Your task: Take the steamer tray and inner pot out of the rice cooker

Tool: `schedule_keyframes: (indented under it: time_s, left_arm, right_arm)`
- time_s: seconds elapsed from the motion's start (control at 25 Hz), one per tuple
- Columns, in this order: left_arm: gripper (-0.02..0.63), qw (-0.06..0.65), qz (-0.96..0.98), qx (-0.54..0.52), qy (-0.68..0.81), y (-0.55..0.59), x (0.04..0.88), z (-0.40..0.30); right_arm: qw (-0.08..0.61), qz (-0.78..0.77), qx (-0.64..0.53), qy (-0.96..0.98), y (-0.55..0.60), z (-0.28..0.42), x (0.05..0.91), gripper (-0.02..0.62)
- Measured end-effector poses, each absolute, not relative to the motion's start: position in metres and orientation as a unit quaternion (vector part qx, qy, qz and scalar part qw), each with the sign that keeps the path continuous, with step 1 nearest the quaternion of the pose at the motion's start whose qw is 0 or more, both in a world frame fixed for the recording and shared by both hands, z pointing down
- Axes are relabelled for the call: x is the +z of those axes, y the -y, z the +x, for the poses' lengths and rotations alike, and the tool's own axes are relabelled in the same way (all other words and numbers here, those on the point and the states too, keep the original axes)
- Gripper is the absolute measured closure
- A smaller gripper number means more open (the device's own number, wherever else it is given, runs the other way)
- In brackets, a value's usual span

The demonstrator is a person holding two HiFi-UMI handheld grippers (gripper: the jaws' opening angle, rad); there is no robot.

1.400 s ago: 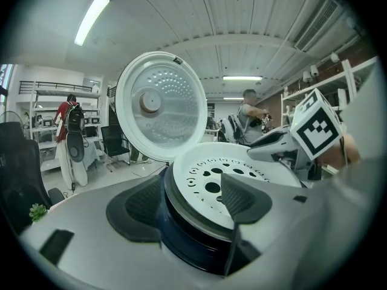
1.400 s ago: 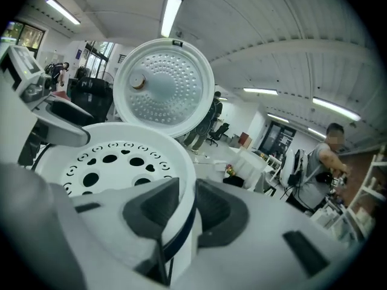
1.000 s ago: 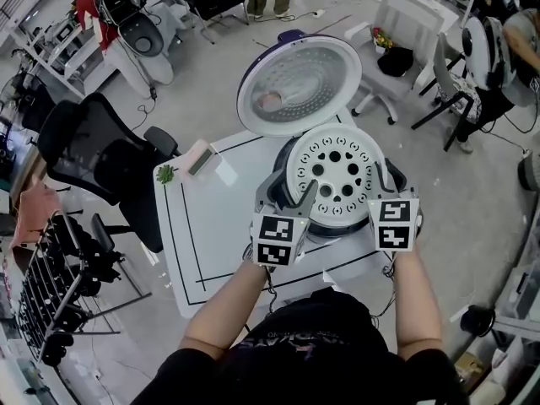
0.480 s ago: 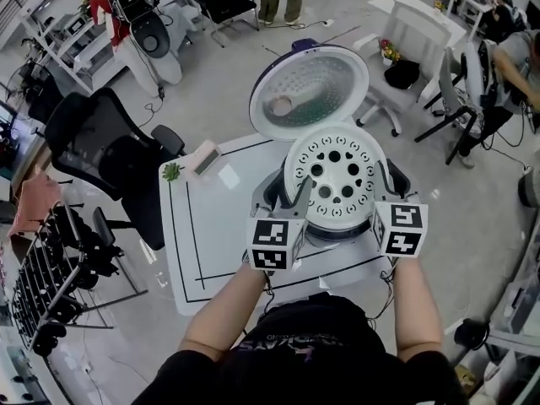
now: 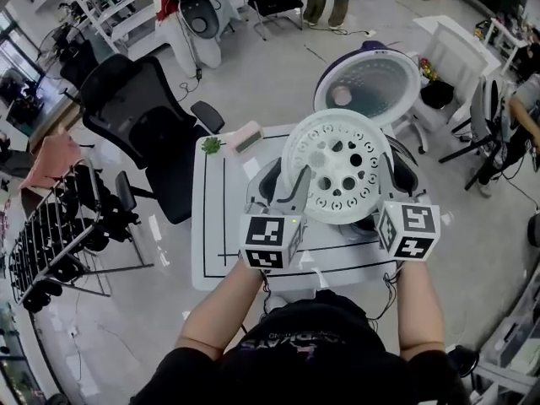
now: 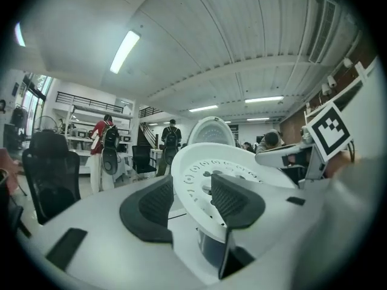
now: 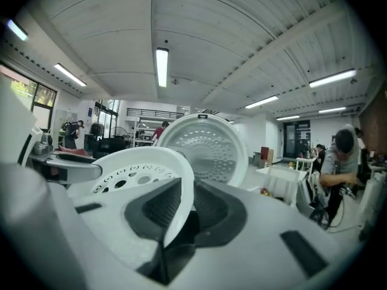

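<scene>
Left tool and right tool, jaws just closing, clamp steamer tray, hiding rice cooker opening

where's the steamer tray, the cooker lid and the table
steamer tray (image 5: 337, 169), head view, its perforated floor
cooker lid (image 5: 369, 87), head view, inner face of the open lid
table (image 5: 240, 205), head view, bare top left of the cooker

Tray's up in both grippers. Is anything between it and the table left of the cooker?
Nothing visible. The steamer tray hangs above the rice cooker; only a small green item and a pink box sit at the table's far corner.
</scene>
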State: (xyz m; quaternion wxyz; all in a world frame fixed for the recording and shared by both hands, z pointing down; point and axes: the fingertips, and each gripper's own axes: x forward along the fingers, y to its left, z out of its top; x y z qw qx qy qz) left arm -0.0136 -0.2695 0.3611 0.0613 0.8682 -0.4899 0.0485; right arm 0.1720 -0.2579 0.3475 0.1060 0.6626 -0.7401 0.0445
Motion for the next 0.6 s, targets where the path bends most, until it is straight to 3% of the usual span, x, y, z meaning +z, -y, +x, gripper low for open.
schedule_keyframes:
  time_s: [0.6]
  left_arm:
    - [0.414,0.094,0.779,0.048,0.618,0.206,0.377,-0.242]
  right_arm:
    - [0.112,0.531,0.037,0.839,0.253,-0.062,0.359,0.529]
